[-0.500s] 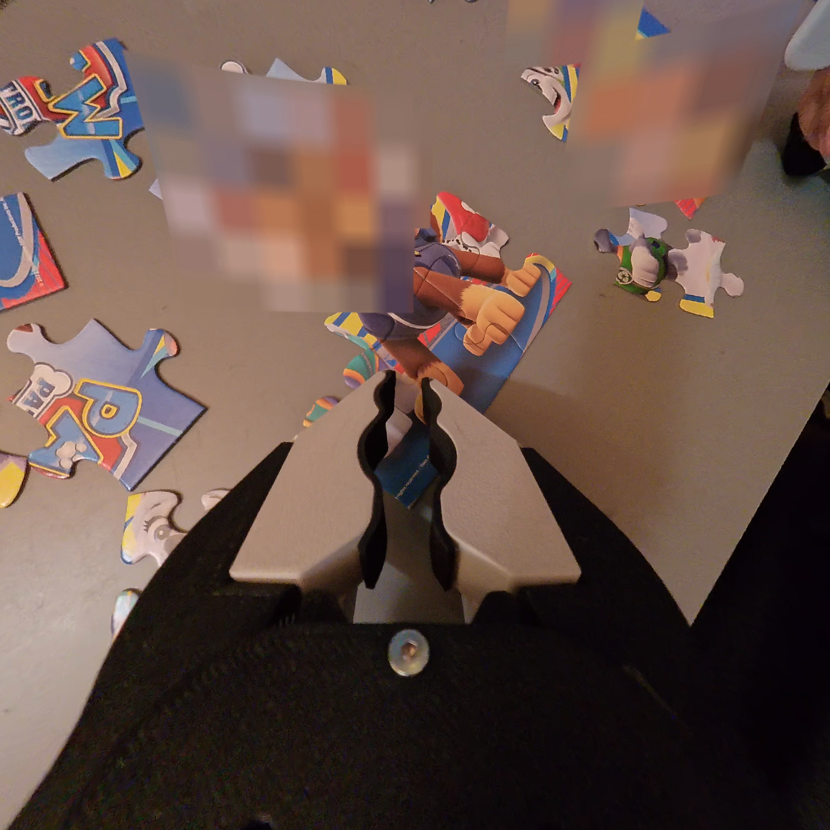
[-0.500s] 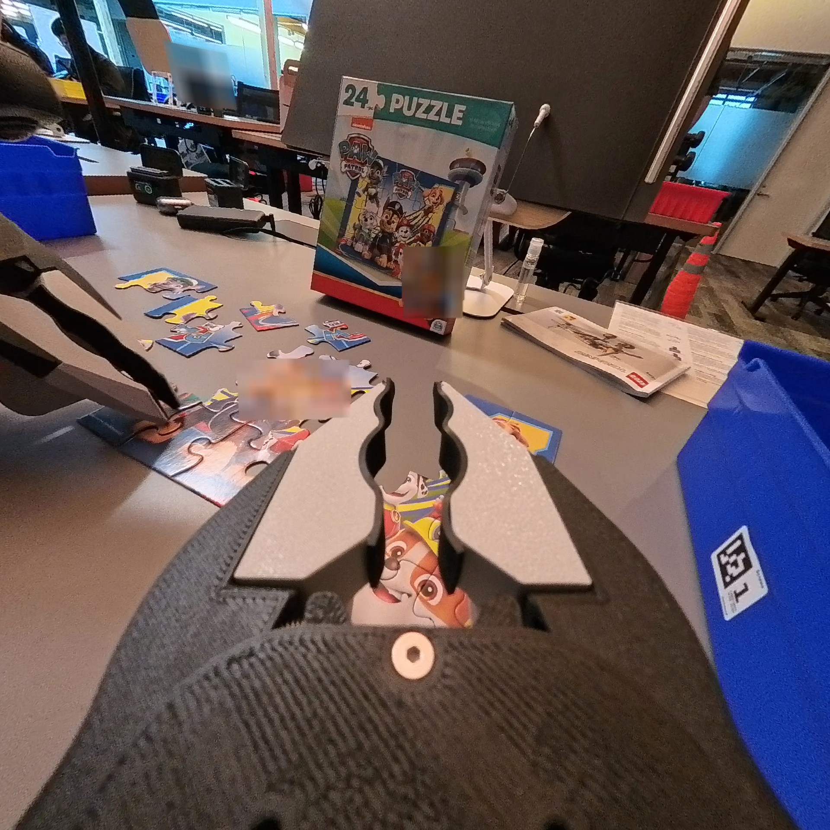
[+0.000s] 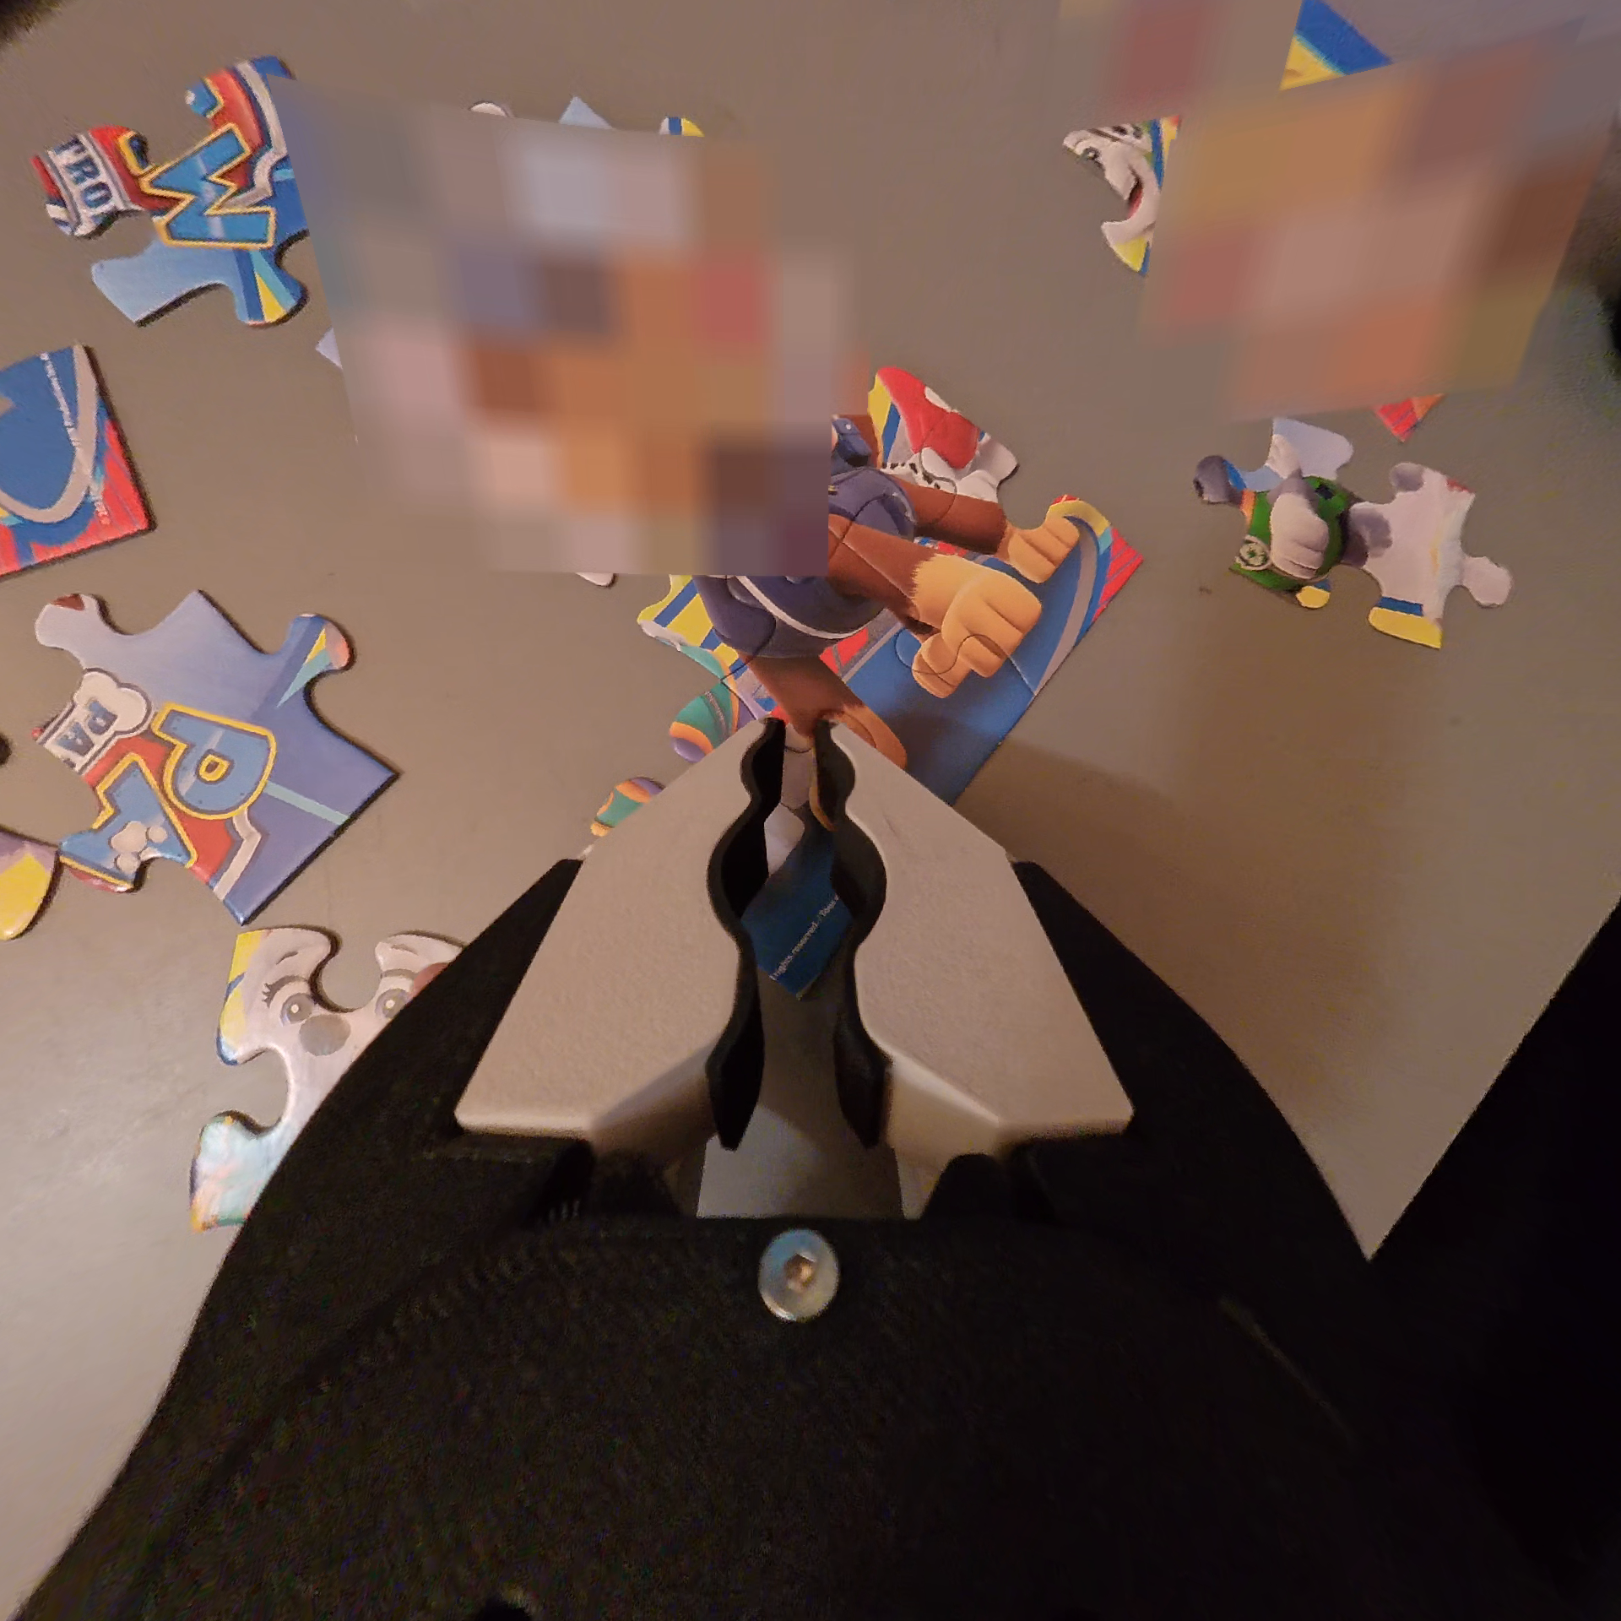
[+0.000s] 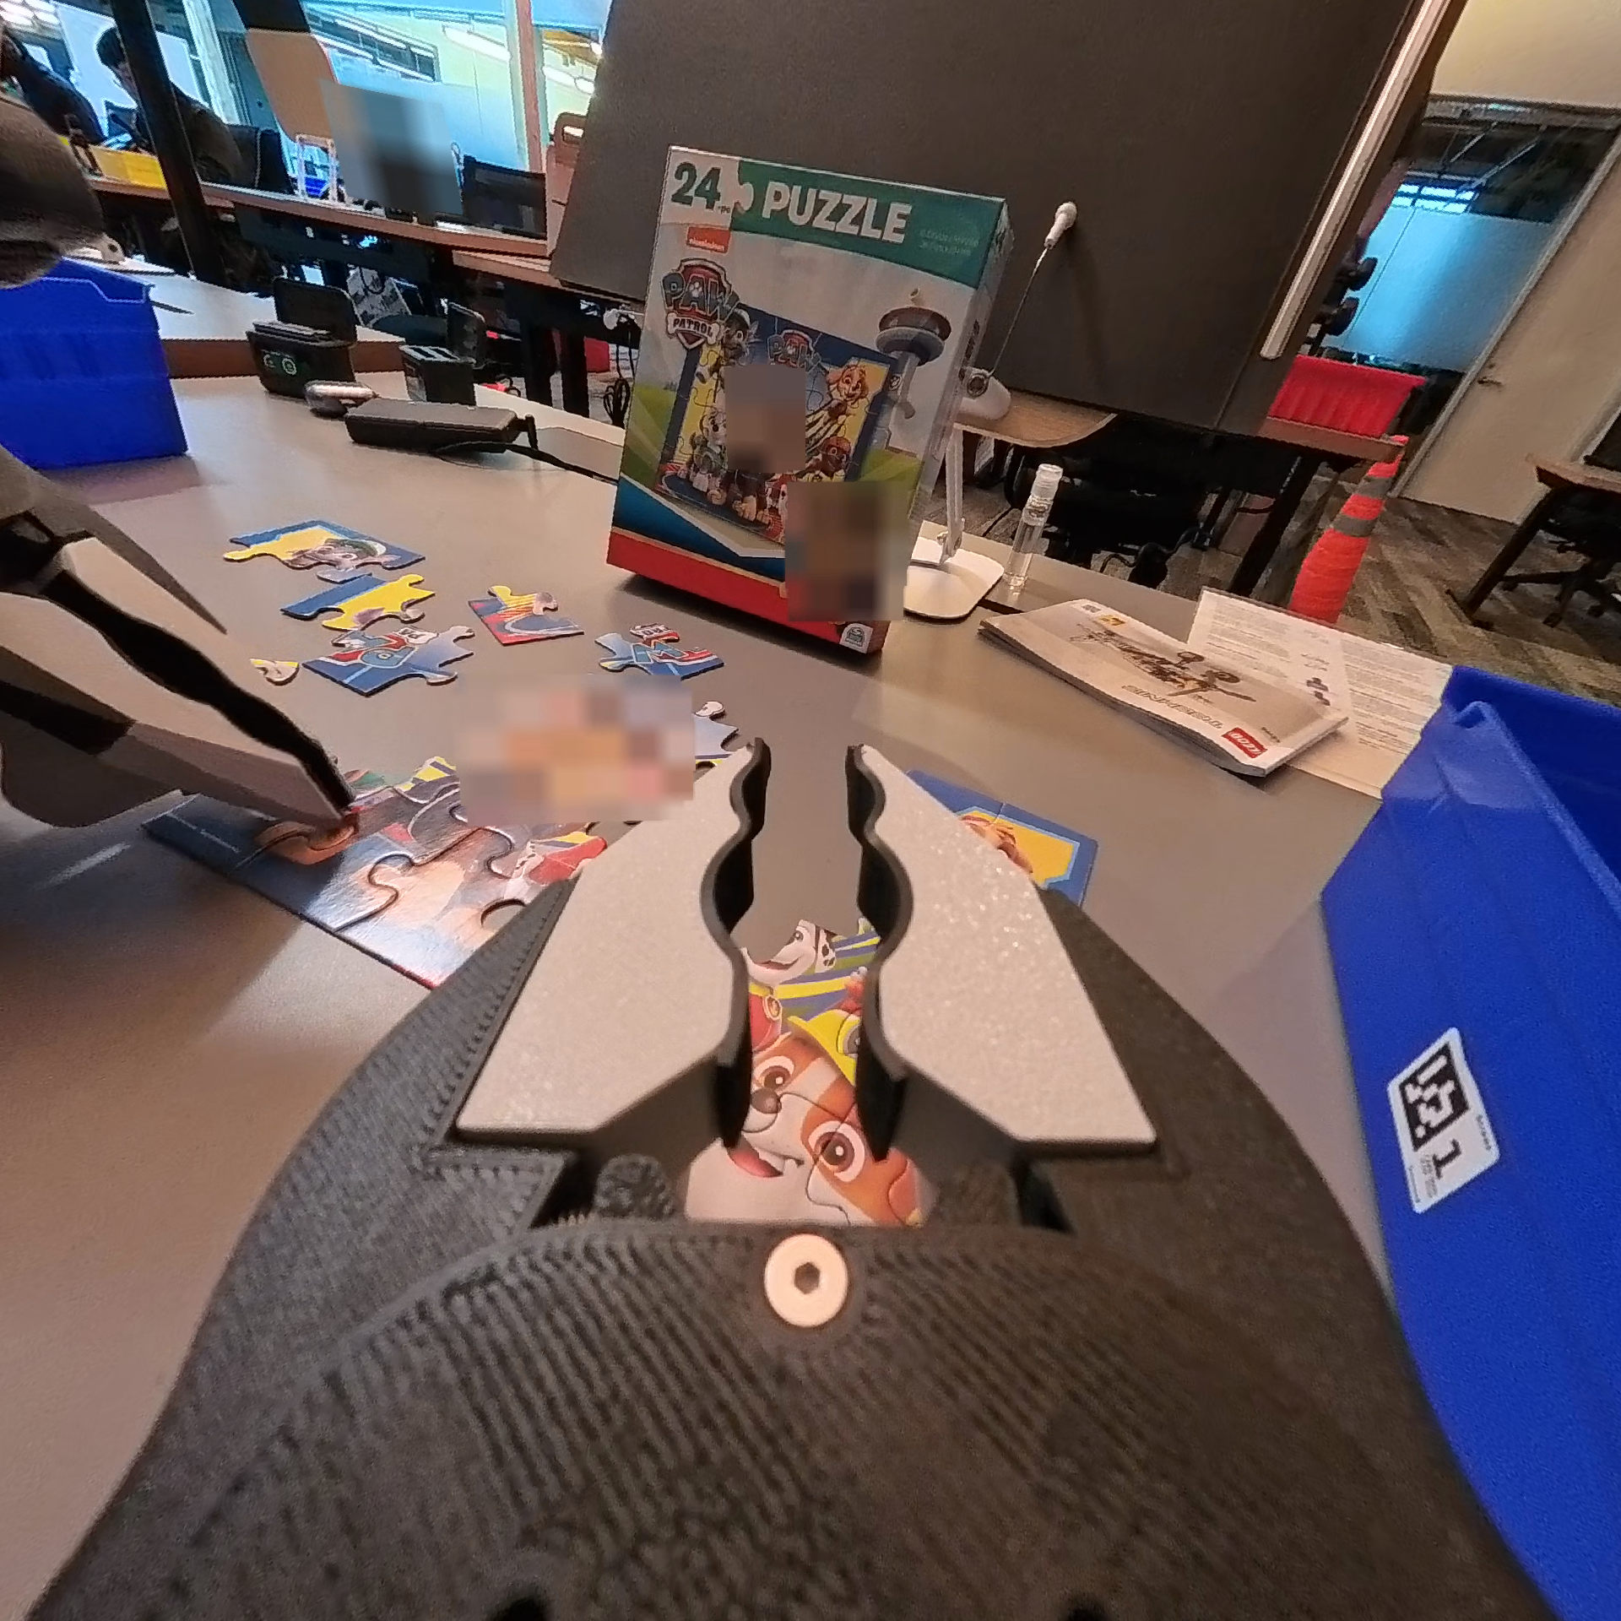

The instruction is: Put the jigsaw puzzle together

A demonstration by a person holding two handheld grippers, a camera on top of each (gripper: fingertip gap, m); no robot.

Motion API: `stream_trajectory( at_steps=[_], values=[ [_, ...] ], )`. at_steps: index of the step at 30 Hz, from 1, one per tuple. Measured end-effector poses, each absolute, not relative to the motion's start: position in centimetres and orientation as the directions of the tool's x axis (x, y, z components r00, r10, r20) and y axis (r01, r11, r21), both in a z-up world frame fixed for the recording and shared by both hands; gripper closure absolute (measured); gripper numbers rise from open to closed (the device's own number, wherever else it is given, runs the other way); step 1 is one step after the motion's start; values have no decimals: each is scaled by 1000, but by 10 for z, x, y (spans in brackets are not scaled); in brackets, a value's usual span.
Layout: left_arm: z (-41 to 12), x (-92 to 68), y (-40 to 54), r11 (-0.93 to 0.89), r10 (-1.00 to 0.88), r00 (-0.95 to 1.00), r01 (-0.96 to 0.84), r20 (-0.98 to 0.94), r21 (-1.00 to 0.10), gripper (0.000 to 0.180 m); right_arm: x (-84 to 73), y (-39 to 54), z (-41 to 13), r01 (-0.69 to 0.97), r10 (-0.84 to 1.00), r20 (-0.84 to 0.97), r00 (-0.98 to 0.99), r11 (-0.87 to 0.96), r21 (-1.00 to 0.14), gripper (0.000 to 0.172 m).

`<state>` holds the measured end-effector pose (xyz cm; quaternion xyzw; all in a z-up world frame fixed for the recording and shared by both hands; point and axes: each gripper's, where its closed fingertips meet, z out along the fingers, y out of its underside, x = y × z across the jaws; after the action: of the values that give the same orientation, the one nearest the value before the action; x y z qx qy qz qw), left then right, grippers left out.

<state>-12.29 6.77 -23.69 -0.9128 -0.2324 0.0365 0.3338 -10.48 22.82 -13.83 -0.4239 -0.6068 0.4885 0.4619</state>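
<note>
On the smooth grey table [image 4: 263, 1009], the left gripper [image 3: 796, 732] rests its nearly closed grey fingertips on the glossy interlocked cardboard puzzle section [image 3: 965, 631], gripping nothing, while the right gripper [image 4: 805, 761], jaws apart and bare, hovers above another joined section [image 4: 807, 1053].
</note>
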Motion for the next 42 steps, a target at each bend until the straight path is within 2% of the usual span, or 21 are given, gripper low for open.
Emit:
stream_trajectory(
  at_steps=[6,12,17,23,30,36,42],
  values=[
    [-237,-125,66,-702,442,897,336,-15,-628,177,-104,228,-138,59,966,147,-213,163,-985,155],
    [-214,-130,63,-601,471,879,384,78,-701,177,-104,229,-137,56,967,143,-213,158,-986,156],
    [-233,-118,57,-669,433,897,389,93,-633,168,-104,228,-138,61,966,148,-214,164,-985,155],
    [-237,-118,55,-698,429,903,329,-4,-636,163,-104,229,-138,61,966,145,-214,161,-985,155],
    [-236,-118,56,-682,445,896,348,13,-643,163,-104,228,-138,59,966,146,-214,162,-985,156],
    [-210,-130,49,-525,503,855,416,123,-743,164,-104,229,-137,58,966,143,-214,159,-986,155],
    [-183,-147,40,-360,501,852,363,150,-859,147,-104,228,-138,59,966,146,-214,162,-985,155]
  ],
)
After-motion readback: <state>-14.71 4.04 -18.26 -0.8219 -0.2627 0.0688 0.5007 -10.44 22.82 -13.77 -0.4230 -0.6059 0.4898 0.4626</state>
